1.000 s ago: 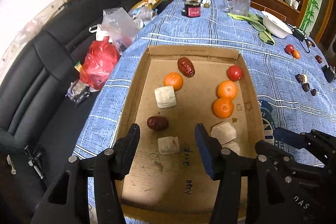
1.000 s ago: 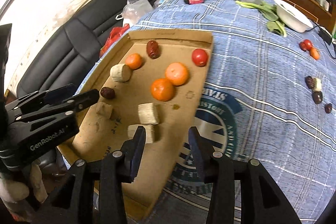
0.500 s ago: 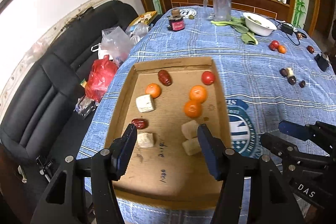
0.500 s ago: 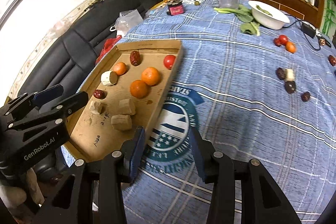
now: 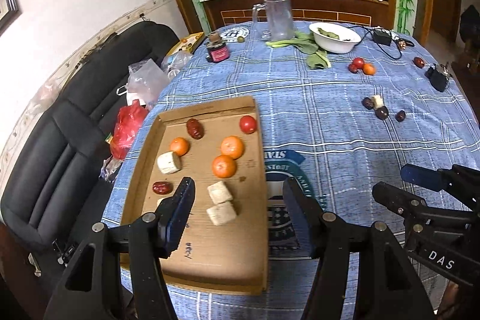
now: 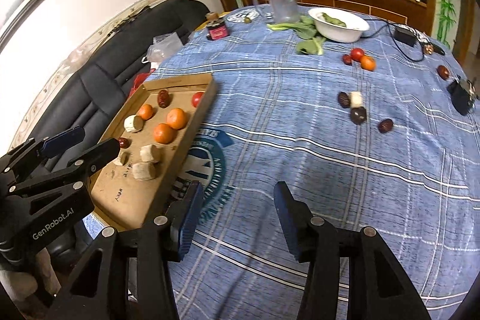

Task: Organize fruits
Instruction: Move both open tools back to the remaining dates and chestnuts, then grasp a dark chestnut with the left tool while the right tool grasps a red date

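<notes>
Both grippers, left gripper and right gripper, hang empty, their jaws just opened further, since the cardboard tray already holds tangerines while jujubes lie loose on the table.

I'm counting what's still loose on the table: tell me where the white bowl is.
In both wrist views the white bowl sits at the table's far end, right of the clear glass mug, with leafy greens beside it.
</notes>
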Motion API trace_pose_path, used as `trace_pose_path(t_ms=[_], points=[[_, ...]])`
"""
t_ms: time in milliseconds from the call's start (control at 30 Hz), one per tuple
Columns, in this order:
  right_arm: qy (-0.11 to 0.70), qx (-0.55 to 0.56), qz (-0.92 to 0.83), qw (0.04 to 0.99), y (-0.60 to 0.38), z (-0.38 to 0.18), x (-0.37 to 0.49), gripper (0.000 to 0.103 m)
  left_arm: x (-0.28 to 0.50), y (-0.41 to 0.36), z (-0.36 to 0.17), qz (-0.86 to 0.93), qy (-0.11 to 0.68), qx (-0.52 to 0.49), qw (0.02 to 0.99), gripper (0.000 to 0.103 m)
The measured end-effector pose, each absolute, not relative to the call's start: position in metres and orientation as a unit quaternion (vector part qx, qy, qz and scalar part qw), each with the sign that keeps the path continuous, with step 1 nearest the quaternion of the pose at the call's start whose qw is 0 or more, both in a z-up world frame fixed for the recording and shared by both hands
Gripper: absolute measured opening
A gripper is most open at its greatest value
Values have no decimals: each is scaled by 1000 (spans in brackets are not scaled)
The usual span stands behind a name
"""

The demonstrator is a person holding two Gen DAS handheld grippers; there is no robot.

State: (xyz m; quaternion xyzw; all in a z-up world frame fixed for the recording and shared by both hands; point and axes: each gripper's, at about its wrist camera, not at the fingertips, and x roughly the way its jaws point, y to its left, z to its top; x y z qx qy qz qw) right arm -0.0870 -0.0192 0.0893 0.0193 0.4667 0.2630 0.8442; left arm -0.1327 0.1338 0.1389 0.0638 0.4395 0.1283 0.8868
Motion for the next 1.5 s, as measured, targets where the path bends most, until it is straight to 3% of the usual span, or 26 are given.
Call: trace_pose_path(t_ms=[433, 833, 1133, 1367, 1500], points=[[505, 38, 250, 826, -47, 61, -70, 55, -117, 115, 112, 116, 477, 60, 869, 61], [528, 112, 138, 831, -133, 40, -7, 55, -64, 112, 71, 50, 528, -28, 847, 61], [505, 66, 106, 854, -134, 38, 39, 54, 6, 58, 70, -48, 507, -21, 861, 60], [513, 15, 108, 852, -127, 18, 65, 53, 48, 42, 49, -103, 526, -83, 840, 59], [510, 4, 111, 853, -121, 11, 72, 47, 58, 42, 43, -106, 529, -96, 837, 59]])
